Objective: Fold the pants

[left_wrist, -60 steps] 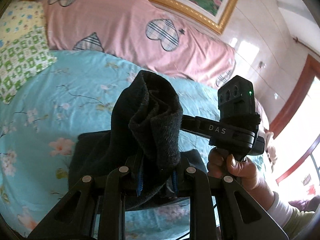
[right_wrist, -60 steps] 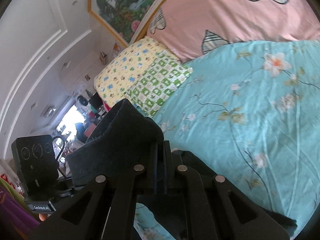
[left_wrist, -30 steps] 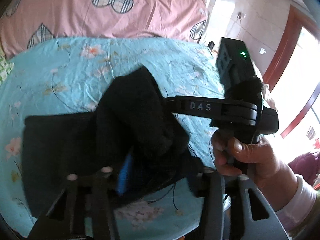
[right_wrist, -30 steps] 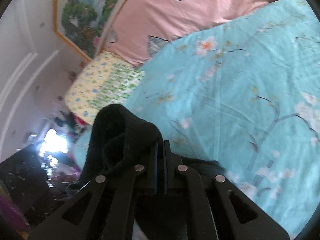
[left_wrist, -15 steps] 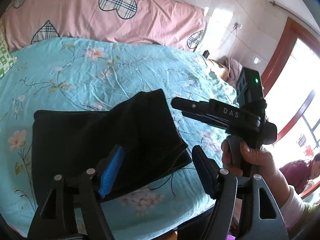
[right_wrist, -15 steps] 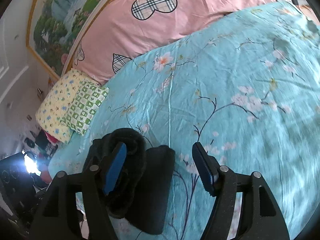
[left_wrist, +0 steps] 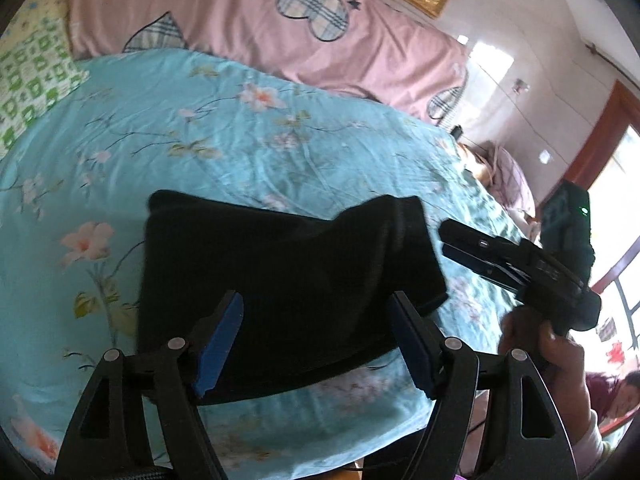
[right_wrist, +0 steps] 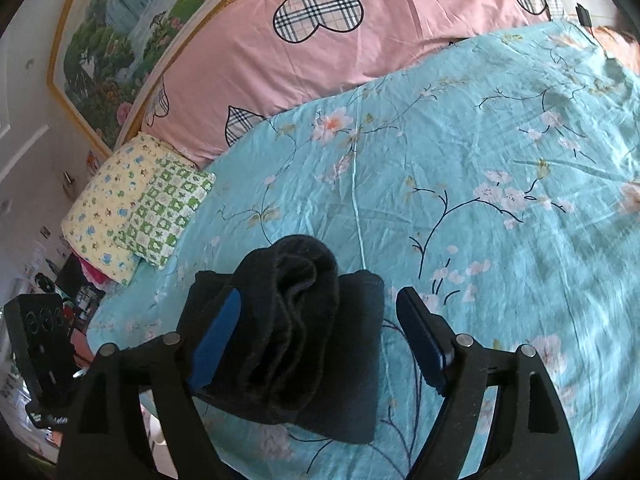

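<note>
The black pants (left_wrist: 288,276) lie folded into a thick rectangle on the turquoise floral bed sheet (left_wrist: 208,140), near the bed's front edge. In the right wrist view the pants (right_wrist: 296,340) show a raised rolled fold on top. My left gripper (left_wrist: 316,344) is open and empty, just above the near edge of the pants. My right gripper (right_wrist: 320,344) is open and empty, its jaws standing either side of the rolled fold without gripping it. The right gripper also shows in the left wrist view (left_wrist: 460,244), to the right of the pants.
A long pink pillow with plaid hearts (right_wrist: 360,32) runs along the headboard. A yellow and green patterned pillow (right_wrist: 136,208) lies at the bed's left end. A framed landscape picture (right_wrist: 120,32) hangs above. The bed's front edge (left_wrist: 320,452) is close below the pants.
Both grippers held the bunched pants up and shut two seconds ago. They lowered the cloth onto the bed, opened, and let go. The pants now lie flat and folded.
</note>
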### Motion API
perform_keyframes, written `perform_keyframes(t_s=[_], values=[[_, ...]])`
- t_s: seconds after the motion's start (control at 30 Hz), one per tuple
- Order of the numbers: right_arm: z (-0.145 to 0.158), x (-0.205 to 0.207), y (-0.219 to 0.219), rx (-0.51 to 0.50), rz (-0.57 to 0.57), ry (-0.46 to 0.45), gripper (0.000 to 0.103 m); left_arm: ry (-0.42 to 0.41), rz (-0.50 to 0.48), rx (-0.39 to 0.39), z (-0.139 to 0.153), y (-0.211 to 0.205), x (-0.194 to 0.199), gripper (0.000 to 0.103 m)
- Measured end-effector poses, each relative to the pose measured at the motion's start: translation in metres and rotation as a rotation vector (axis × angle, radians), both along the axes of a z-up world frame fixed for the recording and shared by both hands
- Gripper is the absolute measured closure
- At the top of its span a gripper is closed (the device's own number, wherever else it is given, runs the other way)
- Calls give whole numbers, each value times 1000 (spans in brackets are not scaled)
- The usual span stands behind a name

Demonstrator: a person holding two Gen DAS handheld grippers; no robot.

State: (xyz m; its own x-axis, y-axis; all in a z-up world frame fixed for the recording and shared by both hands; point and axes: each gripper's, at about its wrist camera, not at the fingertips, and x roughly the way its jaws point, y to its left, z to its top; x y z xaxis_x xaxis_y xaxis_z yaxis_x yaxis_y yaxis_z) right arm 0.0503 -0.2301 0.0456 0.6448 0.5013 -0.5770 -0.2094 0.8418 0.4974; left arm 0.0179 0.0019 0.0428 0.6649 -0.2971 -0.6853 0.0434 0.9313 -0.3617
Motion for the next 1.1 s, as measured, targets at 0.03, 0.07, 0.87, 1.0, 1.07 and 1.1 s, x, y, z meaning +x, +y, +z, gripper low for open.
perform_keyframes(t_s=[0.03, 0.07, 0.87, 1.0, 1.07, 1.1], values=[[1, 0, 2, -7, -3, 7, 19, 4, 12, -4, -1, 4, 0, 27], [1, -1, 2, -14, -7, 13, 17, 8, 24, -8, -2, 9, 0, 26], [-22, 0, 23, 1, -43, 135, 16, 77, 199, -97, -27, 75, -2, 24], [-24, 2, 23, 19, -57, 142, 14, 92, 210, -114, -32, 79, 0, 24], [-25, 3, 22, 34, -62, 145, 13, 99, 213, -124, -34, 81, 1, 24], [-25, 4, 22, 32, -64, 147, 13, 103, 215, -128, -36, 82, 3, 24]])
